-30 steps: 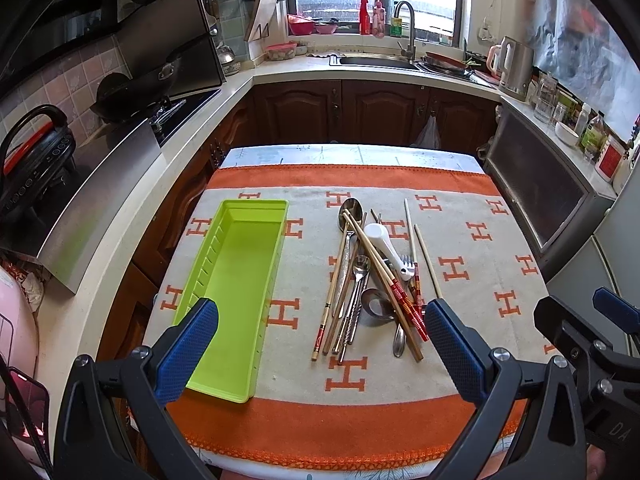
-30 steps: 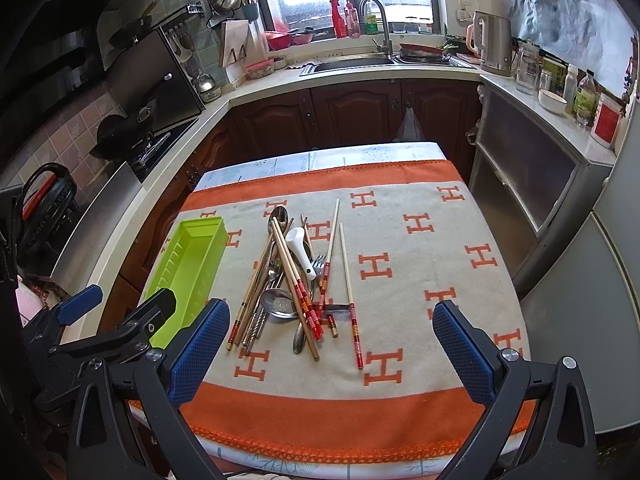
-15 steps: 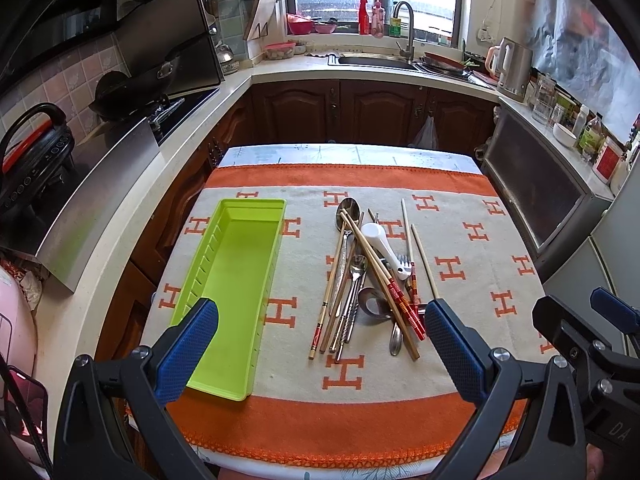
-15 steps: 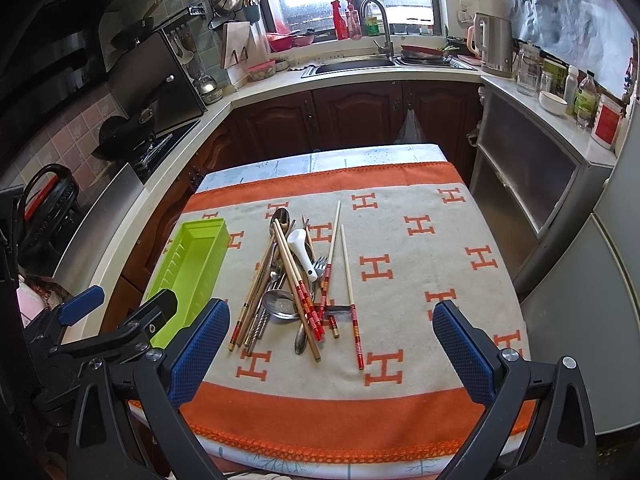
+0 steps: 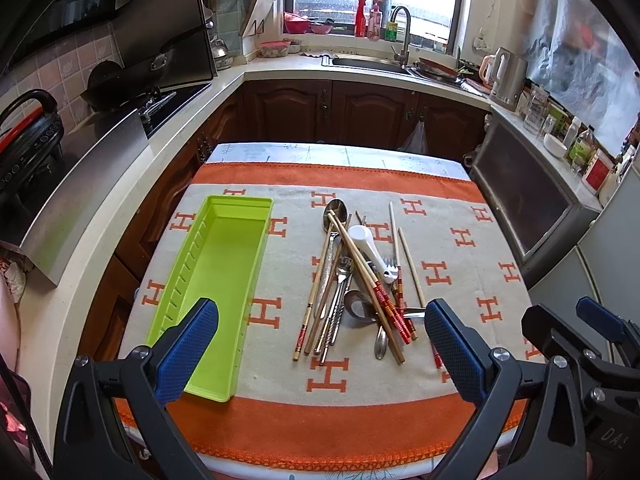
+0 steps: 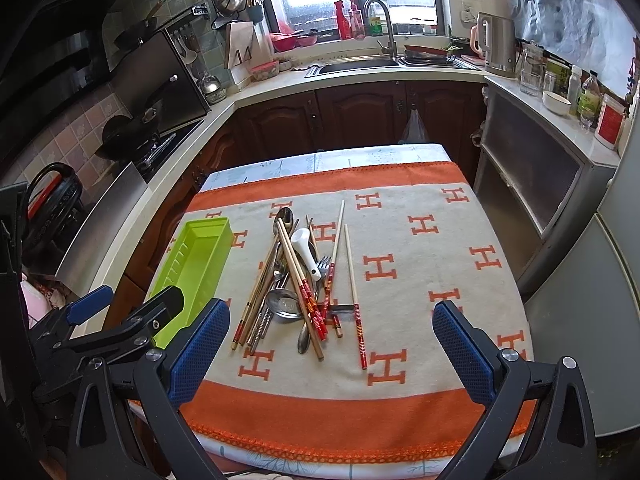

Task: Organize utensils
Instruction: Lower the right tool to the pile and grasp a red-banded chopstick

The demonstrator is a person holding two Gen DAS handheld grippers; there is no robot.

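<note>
A heap of utensils (image 5: 356, 280) (image 6: 296, 280) lies mid-table: wooden chopsticks with red ends, metal spoons, a fork and a white ceramic spoon (image 5: 370, 248) (image 6: 306, 250). One chopstick (image 6: 354, 296) lies apart on the right. An empty lime-green tray (image 5: 218, 288) (image 6: 192, 268) sits left of the heap. My left gripper (image 5: 320, 354) hovers open above the table's near edge, between tray and heap. My right gripper (image 6: 330, 354) is open too, near the front edge, with nothing between its fingers. Each gripper shows at the other view's side.
The table (image 5: 460, 248) wears an orange and beige cloth with H marks. Kitchen counters ring it: a stove and wok (image 5: 120, 80) on the left, a sink (image 5: 368, 62) at the back, a kettle (image 5: 506, 78) and a cabinet (image 5: 532, 204) on the right.
Both views have drifted only slightly; the table sits marginally further off. Utensils and tray lie where they were, and both grippers stay open.
</note>
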